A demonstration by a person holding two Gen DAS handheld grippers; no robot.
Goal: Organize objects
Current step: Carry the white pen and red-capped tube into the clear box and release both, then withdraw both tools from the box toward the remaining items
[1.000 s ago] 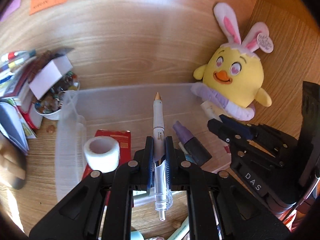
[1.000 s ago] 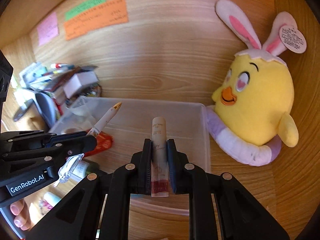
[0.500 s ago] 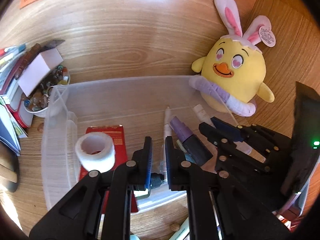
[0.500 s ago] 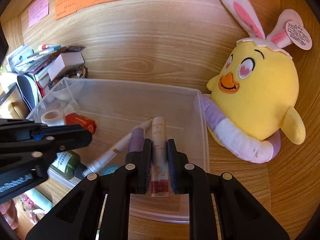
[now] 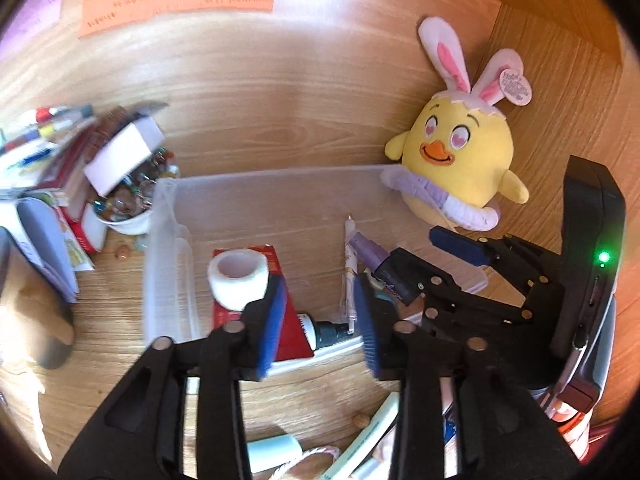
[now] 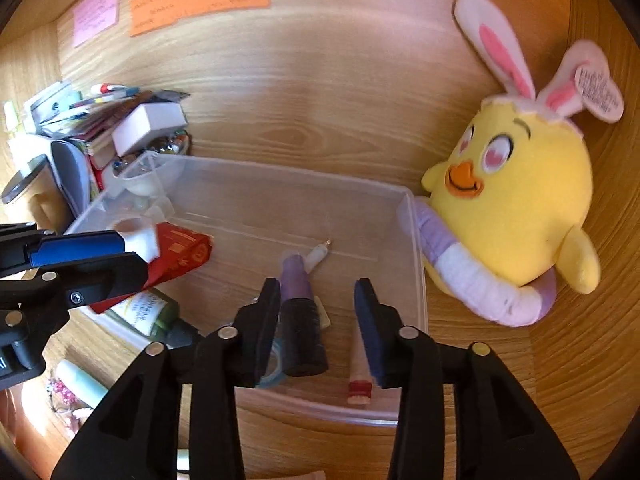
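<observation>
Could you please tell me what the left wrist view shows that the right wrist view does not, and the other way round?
Only the left wrist view shows the right gripper with the green light on its body. Only the right wrist view shows the pink note on the wall and the small red-capped tube by the bin's near wall. Both show the clear bin, the chick toy, the tape roll, the red packet, the purple marker and the pen.
</observation>
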